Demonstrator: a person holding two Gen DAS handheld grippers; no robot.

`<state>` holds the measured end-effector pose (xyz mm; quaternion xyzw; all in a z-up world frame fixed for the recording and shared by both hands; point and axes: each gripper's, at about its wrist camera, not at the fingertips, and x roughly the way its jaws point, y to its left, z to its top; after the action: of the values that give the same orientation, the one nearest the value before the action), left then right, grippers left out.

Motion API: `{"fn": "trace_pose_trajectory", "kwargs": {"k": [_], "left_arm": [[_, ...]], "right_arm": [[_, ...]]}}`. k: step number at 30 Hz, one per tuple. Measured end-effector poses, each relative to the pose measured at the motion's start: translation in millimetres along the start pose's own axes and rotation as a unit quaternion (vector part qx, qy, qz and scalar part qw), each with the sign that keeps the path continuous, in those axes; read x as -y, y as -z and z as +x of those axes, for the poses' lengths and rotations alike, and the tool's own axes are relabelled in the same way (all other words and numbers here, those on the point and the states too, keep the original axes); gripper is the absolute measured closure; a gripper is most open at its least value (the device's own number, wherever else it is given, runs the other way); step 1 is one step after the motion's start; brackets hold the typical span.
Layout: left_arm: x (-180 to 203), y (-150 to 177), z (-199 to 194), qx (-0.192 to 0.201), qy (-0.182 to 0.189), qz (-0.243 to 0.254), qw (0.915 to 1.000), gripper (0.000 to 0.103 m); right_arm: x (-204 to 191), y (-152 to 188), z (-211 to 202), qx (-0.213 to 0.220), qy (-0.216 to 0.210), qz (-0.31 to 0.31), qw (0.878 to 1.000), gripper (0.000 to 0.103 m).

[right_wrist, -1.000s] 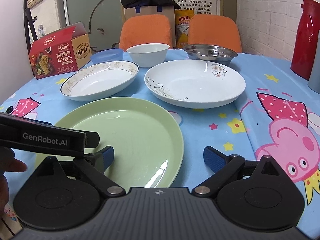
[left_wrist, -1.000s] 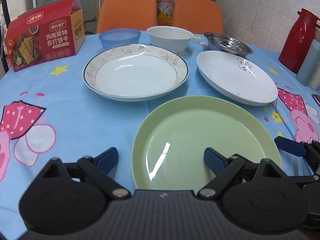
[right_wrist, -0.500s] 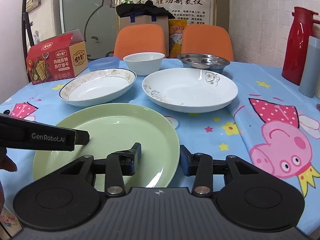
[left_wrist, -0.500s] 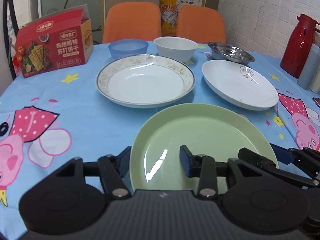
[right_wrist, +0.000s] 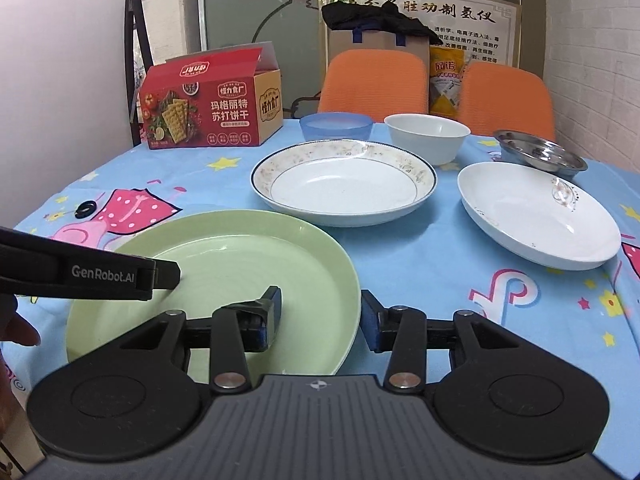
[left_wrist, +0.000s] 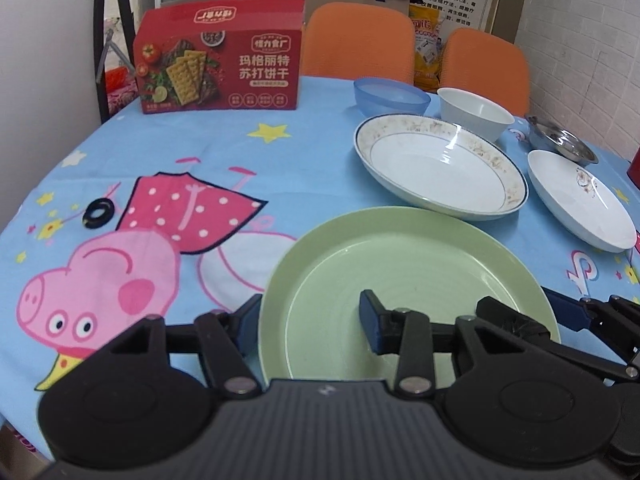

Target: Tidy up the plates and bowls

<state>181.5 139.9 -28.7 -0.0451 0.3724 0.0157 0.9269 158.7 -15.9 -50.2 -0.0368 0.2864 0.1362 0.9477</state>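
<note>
Both grippers have just closed onto the green plate (left_wrist: pixel 408 280), which sits low and centre in the left wrist view and lower left in the right wrist view. The left gripper (left_wrist: pixel 310 320) straddles the plate's left rim, one finger outside and one on the inside face, narrowed down and apparently pinching it. The right gripper (right_wrist: pixel 320 318) does the same on the right rim, its jaws eased slightly wider after closing, so its hold looks less sure. Whether the plate is lifted off the tablecloth (left_wrist: pixel 160 160) cannot be told. Above it in both views lie the rimmed plate (right_wrist: pixel 344 182), touching or nearly touching the green one's far edge in the left view, and the white plate (right_wrist: pixel 536 216) to the right; the blue bowl (right_wrist: pixel 336 126), white bowl (right_wrist: pixel 426 136) and steel dish (right_wrist: pixel 538 154) sit behind. The likely trouble is a slip: the glossy rim could slide from the looser right pinch, tipping the plate, or its far edge could knock the rimmed plate when moved.
</note>
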Motion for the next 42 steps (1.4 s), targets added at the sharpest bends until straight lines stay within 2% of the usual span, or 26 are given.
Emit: {"fn": "trace_pose_trajectory", "kwargs": {"k": [3,4,5,6,9,11,12,15,18,22,26,30,34,38,42], "left_arm": [[0.2,-0.9,3.4,0.005,0.002,-0.006,1.0000,0.061],[-1.2,-0.4,3.7,0.005,0.007,-0.011,0.9999,0.055],[-1.8,-0.7,4.5,0.000,0.013,-0.011,0.9999,0.033],[-2.9,-1.0,3.5,0.003,0.006,-0.015,0.9999,0.016],[-6.6,-6.0,-8.7,0.028,0.006,-0.016,0.9995,0.015],[-10.8,-17.4,-15.9,0.046,0.011,-0.029,0.9985,0.013],[-11.7,-25.5,-18.5,0.053,0.016,-0.033,0.9979,0.013],[-10.1,-52.9,-25.0,0.082,0.031,-0.031,0.9957,0.011],[-7.8,-80.8,-19.2,0.095,0.046,-0.021,0.9942,0.011],[-7.1,-105.5,12.3,0.073,0.063,-0.017,0.9952,0.011],[-4.1,-112.9,50.4,0.035,0.076,-0.011,0.9964,0.011],[-1.8,-119.4,78.2,0.017,0.077,-0.011,0.9969,0.011],[-0.4,-125.1,93.7,0.011,0.080,-0.004,0.9967,0.011],[-2.2,-126.5,101.4,0.006,0.081,0.001,0.9967,0.011],[-9.3,-125.5,97.4,0.010,0.077,0.000,0.9970,0.011]], "right_arm": [[0.9,-1.0,1.5,-0.002,0.002,-0.002,1.000,0.028],[0.9,-1.4,1.6,-0.003,0.000,-0.003,1.000,0.026],[1.7,-1.8,1.5,-0.004,-0.005,-0.004,1.000,0.025],[3.7,-1.9,1.2,-0.006,-0.015,-0.004,1.000,0.023],[14.7,-5.8,-7.1,-0.006,-0.022,0.009,1.000,0.020],[25.7,-10.1,-19.6,0.015,-0.015,0.027,0.999,0.009],[30.4,-13.4,-23.4,0.022,-0.011,0.031,0.999,0.000],[41.4,-26.5,-26.2,0.033,-0.004,0.026,0.999,0.000],[50.2,-41.4,-20.8,0.043,-0.008,0.020,0.999,0.000],[57.1,-65.5,6.3,0.047,-0.006,0.002,0.999,0.000],[61.7,-86.8,45.6,0.038,-0.011,-0.015,0.999,0.000],[67.1,-96.7,79.8,0.015,-0.014,-0.024,0.999,0.000],[66.8,-100.6,103.6,-0.008,-0.021,-0.027,0.999,0.000],[59.9,-101.8,110.4,-0.004,-0.018,-0.045,0.999,0.000],[49.5,-100.0,120.8,-0.030,-0.058,-0.034,0.997,0.000]]}}
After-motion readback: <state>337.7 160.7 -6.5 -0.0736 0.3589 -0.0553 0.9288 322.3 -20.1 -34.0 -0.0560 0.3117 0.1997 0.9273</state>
